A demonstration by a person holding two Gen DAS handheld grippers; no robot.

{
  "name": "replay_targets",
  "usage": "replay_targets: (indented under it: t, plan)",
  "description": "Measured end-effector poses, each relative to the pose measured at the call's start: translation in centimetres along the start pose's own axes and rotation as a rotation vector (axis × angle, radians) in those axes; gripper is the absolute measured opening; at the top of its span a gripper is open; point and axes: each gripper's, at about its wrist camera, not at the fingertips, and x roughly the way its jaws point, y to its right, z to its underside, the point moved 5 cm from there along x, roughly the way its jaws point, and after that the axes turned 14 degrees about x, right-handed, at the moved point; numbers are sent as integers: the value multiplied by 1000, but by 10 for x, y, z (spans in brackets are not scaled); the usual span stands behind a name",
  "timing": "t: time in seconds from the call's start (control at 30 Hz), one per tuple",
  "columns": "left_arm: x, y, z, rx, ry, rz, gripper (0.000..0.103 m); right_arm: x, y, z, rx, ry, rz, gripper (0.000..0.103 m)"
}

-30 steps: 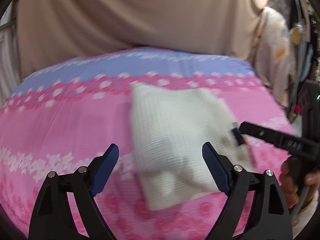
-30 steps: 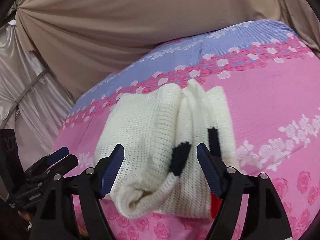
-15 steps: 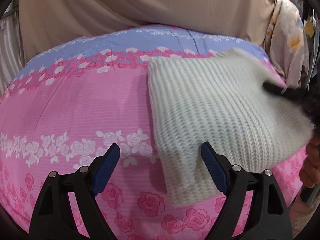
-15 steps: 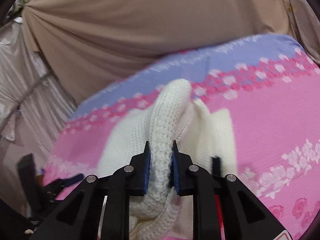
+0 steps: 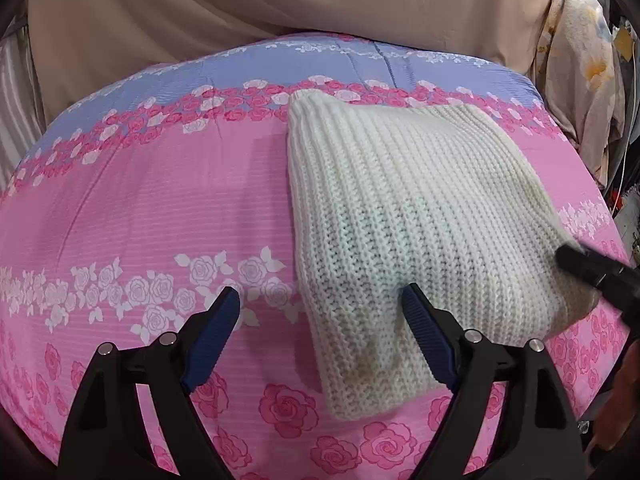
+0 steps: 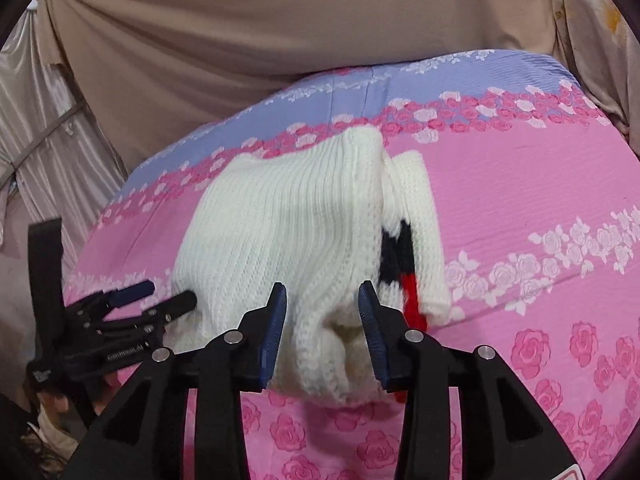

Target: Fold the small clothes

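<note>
The white knit garment [image 5: 408, 216] lies folded on the pink floral bed [image 5: 140, 208]; the left claw [image 5: 320, 316] and the right claw [image 6: 322, 320] both gape, holding nothing; press the bulging near edge flat, square the corners.

sweater [image 5: 404, 216]: cream, black-red patch | bedspread [image 5: 140, 208]: pink-lilac, roses

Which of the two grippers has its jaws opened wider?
The left gripper: its jaws stand far apart, one beside the white knit garment. The right gripper shows a narrower gap.
</note>
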Motion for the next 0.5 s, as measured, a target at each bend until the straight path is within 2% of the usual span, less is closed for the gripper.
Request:
replay_targets:
  t: [0.03, 0.07, 0.17, 0.23, 0.27, 0.33, 0.37, 0.4, 0.5]
  plan:
    - [1, 1, 0, 0, -2, 1, 81, 6, 3, 4, -4, -9, 30, 37]
    - [1, 1, 1, 0, -4, -2, 81, 3, 3, 6, -1, -9, 25, 27]
    - [-3, 0, 2, 2, -5, -6, 81, -32, -3, 6, 26, 49, -98, 13]
    - [-6, -2, 3, -8, -3, -3, 81, -55, -2, 5, 38, 95, -143, 13]
    - [-7, -3, 4, -12, -1, 3, 81, -55, 0, 6, 42, 94, -137, 12]
    - [-6, -2, 6, -13, -3, 6, 81, -29, 15, 15, 33, 43, -43, 12]
    - [-3, -2, 6, -10, -9, 6, 81, -4, 28, 24, 42, -17, 21, 13]
    - [0, -2, 8, -10, -18, 10, 81, 14, 37, 32, 70, -64, 9, 12]
    - [-3, -4, 9, -14, -22, 12, 81, -5, 33, 25, 105, -32, -30, 13]
